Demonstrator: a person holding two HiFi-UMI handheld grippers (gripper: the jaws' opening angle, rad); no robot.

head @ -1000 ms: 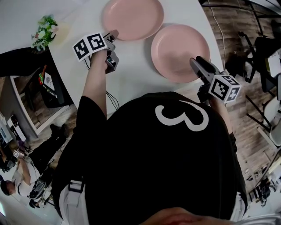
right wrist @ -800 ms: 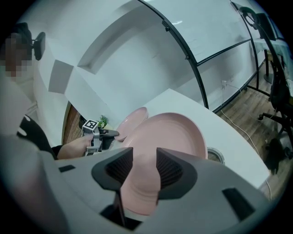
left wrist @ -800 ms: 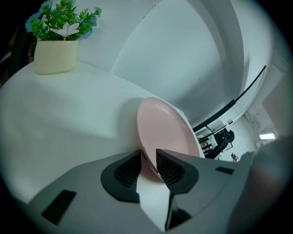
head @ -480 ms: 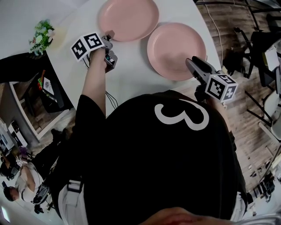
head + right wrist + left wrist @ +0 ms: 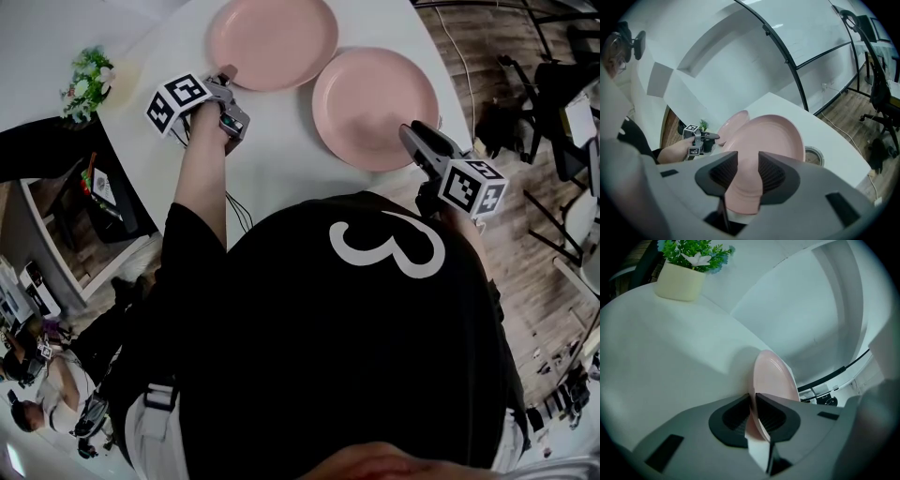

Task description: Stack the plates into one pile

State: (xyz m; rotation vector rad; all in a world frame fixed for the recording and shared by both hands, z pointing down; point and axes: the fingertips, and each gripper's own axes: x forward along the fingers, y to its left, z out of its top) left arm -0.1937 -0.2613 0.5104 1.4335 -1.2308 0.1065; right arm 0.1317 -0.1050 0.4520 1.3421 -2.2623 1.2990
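Two pink plates lie side by side on the white table (image 5: pixel 272 155): the left plate (image 5: pixel 272 37) and the right plate (image 5: pixel 375 103). My left gripper (image 5: pixel 227 77) is at the left plate's near-left rim. Its jaws have just been closing, and in the left gripper view they (image 5: pixel 752 397) pinch the rim of that plate (image 5: pixel 776 376). My right gripper (image 5: pixel 412 139) reaches over the right plate's near-right rim. Its jaws (image 5: pixel 748 157) have just been closing too, but the pads still stand apart on either side of the plate (image 5: pixel 773 133).
A small potted plant (image 5: pixel 94 67) stands at the table's left edge. A round insert (image 5: pixel 814 155) sits in the tabletop beyond the right plate. Office chairs (image 5: pixel 562 103) and a cable on the wooden floor lie to the right of the table.
The left gripper has rolled, its marker cube tipping over, and its jaws have closed onto the left plate's rim. The right gripper has stayed at the right plate's edge.
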